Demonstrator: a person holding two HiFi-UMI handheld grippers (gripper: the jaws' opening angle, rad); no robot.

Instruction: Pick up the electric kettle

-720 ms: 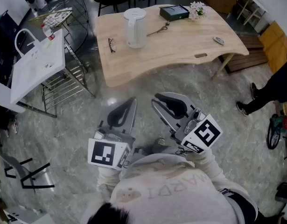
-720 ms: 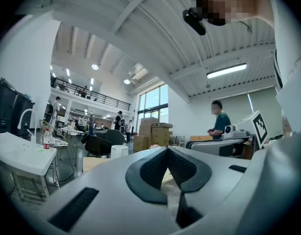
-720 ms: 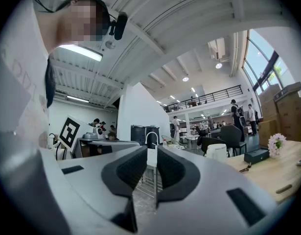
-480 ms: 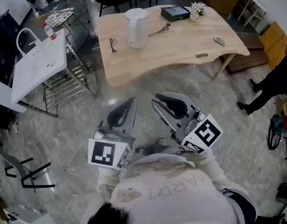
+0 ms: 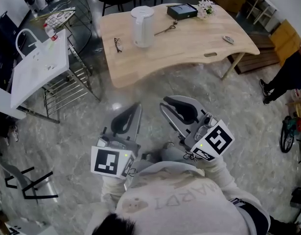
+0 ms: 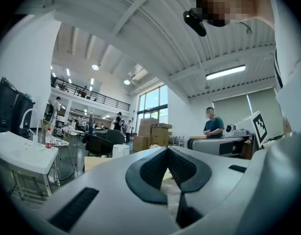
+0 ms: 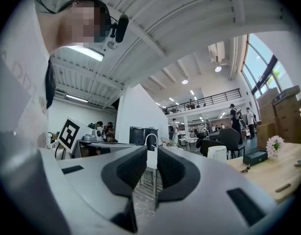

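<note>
Left gripper (image 5: 134,110) is held low over the floor (image 5: 81,131), close to the person's body, with its jaws together at the tips and nothing between them. Right gripper (image 5: 171,105) hangs just beside it at about the same height. Its jaws stand a narrow gap apart and are likewise empty.

Well ahead of both grippers stands the table (image 5: 189,48). The kettle (image 5: 142,27) is upright on it, white, with its lid on. It stands toward the table's far side, almost straight ahead of the left gripper and ahead and to the left of the right one. Neither gripper touches it.

In the left gripper view the kettle (image 6: 121,151) shows just left of the closed jaw tips of the left gripper (image 6: 166,150). In the right gripper view the kettle (image 7: 217,153) sits off to the right of the right gripper (image 7: 151,153), and a white rack (image 7: 151,155) shows through the gap.

Left of the kettle on the table lie glasses (image 5: 117,44). To its right are scissors (image 5: 167,31), then a black box (image 5: 182,11) and flowers (image 5: 206,7) farther right. Far to the left of the grippers stands the white rack (image 5: 37,70), and a person (image 5: 287,75) stands far off to the right.
</note>
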